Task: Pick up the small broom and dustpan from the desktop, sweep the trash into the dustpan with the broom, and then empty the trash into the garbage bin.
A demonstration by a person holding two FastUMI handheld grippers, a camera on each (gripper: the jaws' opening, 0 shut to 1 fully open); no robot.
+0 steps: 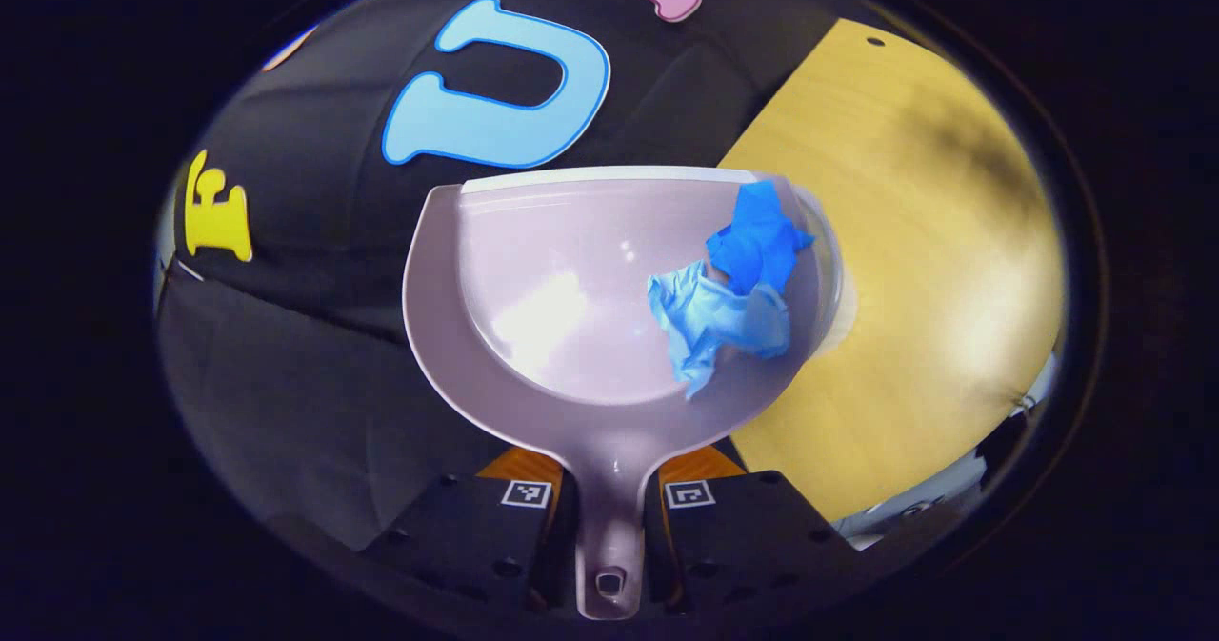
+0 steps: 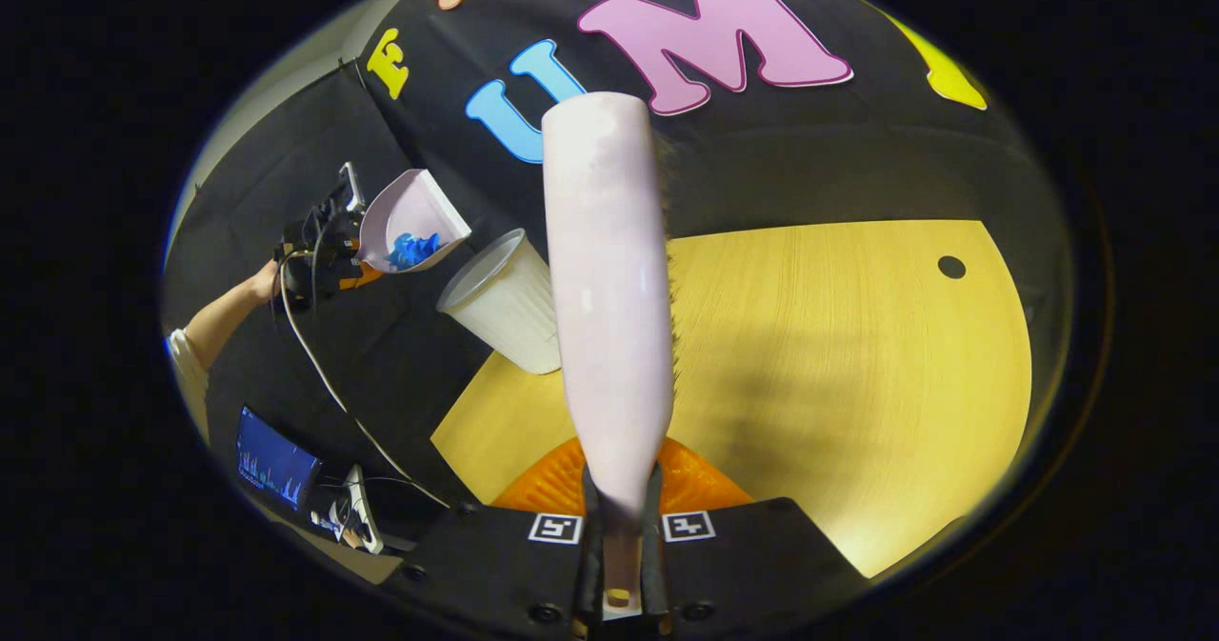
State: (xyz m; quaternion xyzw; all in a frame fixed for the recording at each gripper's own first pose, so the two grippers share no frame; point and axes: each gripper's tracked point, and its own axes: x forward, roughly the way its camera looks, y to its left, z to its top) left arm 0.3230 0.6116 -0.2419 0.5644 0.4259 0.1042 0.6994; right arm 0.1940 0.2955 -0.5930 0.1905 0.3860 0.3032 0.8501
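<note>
The wooden desktop (image 2: pixel 838 355) fills the right gripper view from about three to six o'clock, and no trash is visible on the part that shows, so the sweeping looks finished. At about ten o'clock from the broom in that view stands the white garbage bin (image 2: pixel 505 303), at the desk's far left corner, its mouth open and tilted toward the camera.

The dustpan (image 1: pixel 571 298) is lifted off the desk. In the left gripper view the left gripper (image 1: pixel 609 517) is clamped on its handle, one finger on each side, with the scoop facing the camera. In the right gripper view the dustpan hangs just above and to the left of the bin's rim, at about ten o'clock, held out by a hand (image 2: pixel 267 284).

The broom (image 2: pixel 609 289) stands up the middle of the right gripper view, and the right gripper (image 2: pixel 619 536) is closed around its handle at six o'clock.

The crumpled blue trash (image 1: pixel 733 298) lies in the scoop at about three o'clock, against its side wall. Pickup and sweeping appear done; what remains, I judge, is tipping the scoop over the bin.
</note>
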